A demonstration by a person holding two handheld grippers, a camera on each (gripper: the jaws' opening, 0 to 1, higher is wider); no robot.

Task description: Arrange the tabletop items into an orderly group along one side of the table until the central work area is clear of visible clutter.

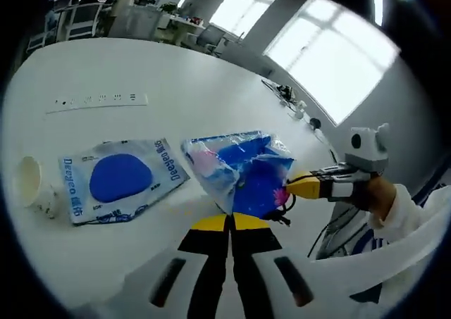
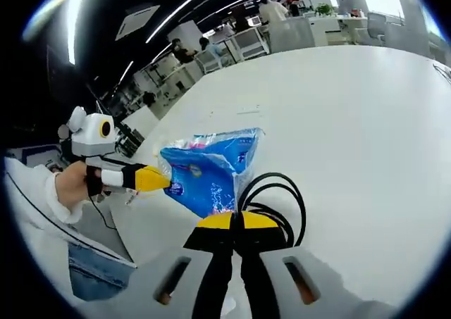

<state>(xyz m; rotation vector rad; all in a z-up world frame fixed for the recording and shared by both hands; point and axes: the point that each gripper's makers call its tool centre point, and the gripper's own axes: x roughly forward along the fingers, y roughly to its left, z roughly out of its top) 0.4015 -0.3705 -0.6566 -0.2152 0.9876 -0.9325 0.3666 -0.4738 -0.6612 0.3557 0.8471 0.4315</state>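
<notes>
— Grippers first: how do they stand?

— In the left gripper view the left gripper (image 1: 230, 224) rises from the bottom centre, its yellow-tipped black jaws pressed together on the lower edge of a crinkled clear plastic bag with blue and pink contents (image 1: 243, 171). The right gripper (image 1: 304, 186) comes in from the right of that frame, held by a hand (image 1: 375, 194) in a white sleeve, its yellow tip at the bag's right side.

— Is that one clamped too?

— In the right gripper view the right gripper (image 2: 237, 222) has its jaws together at the bag's (image 2: 208, 170) lower edge; whether plastic is pinched between them I cannot tell. A looped black cable (image 2: 278, 205) lies just right of them.

— And the bag's place?

— Centre of both frames, over the white table (image 1: 176, 86).

— Anything else?

— Left of the bag, a flat white packet printed with a blue oval (image 1: 120, 179); at the far left, a white paper cup on its side (image 1: 32, 183); at upper left, a white power strip (image 1: 99, 101).
</notes>
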